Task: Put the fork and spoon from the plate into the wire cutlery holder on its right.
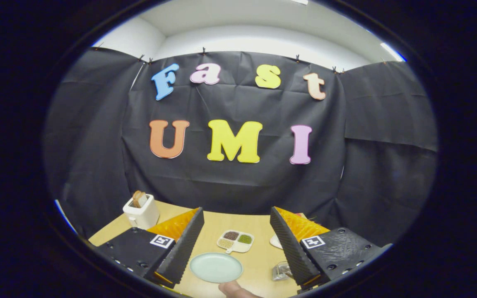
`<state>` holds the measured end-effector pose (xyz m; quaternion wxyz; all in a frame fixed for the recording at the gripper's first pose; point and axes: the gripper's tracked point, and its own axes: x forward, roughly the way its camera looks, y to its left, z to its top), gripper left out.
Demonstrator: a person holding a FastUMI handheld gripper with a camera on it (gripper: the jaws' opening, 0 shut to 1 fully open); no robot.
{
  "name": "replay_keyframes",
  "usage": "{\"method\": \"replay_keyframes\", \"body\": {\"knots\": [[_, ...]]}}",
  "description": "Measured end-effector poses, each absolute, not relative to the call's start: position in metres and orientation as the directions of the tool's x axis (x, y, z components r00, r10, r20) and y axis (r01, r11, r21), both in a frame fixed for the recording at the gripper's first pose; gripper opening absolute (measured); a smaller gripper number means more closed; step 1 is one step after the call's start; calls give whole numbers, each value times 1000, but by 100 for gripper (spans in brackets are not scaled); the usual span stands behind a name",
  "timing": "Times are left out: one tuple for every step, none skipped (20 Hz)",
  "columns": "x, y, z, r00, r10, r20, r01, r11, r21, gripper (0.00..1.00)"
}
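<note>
Hovering above table, gripper [237, 244] spread wide, holding nothing; round plate [216, 267] between fingers.

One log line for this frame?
gripper: open, empty | plate: between fingers, bare | toaster: beyond | divided dish: ahead

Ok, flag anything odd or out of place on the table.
The round pale green plate between the open gripper fingers looks bare: no fork or spoon on it. A fingertip pokes in beside its near rim. Nothing looks spilled.
</note>
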<state>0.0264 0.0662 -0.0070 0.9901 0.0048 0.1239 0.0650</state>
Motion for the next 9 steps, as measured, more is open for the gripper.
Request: {"method": "replay_keyframes", "body": {"knots": [[27, 66, -7, 961, 128, -245, -126, 992, 25, 96], [28, 66, -7, 961, 125, -245, -123, 992, 23, 96], [28, 66, -7, 961, 126, -245, -124, 992, 24, 96], [28, 66, -7, 961, 126, -247, -124, 992, 24, 96], [28, 65, -7, 960, 124, -251, -122, 992, 23, 96], [29, 65, -8, 959, 127, -252, -124, 992, 28, 96], [30, 64, -9, 959, 126, -254, -122, 992, 28, 96], [31, 63, -10, 959, 127, -255, -123, 992, 31, 96], [32, 64, -12, 958, 130, -257, -126, 991, 33, 96]]}}
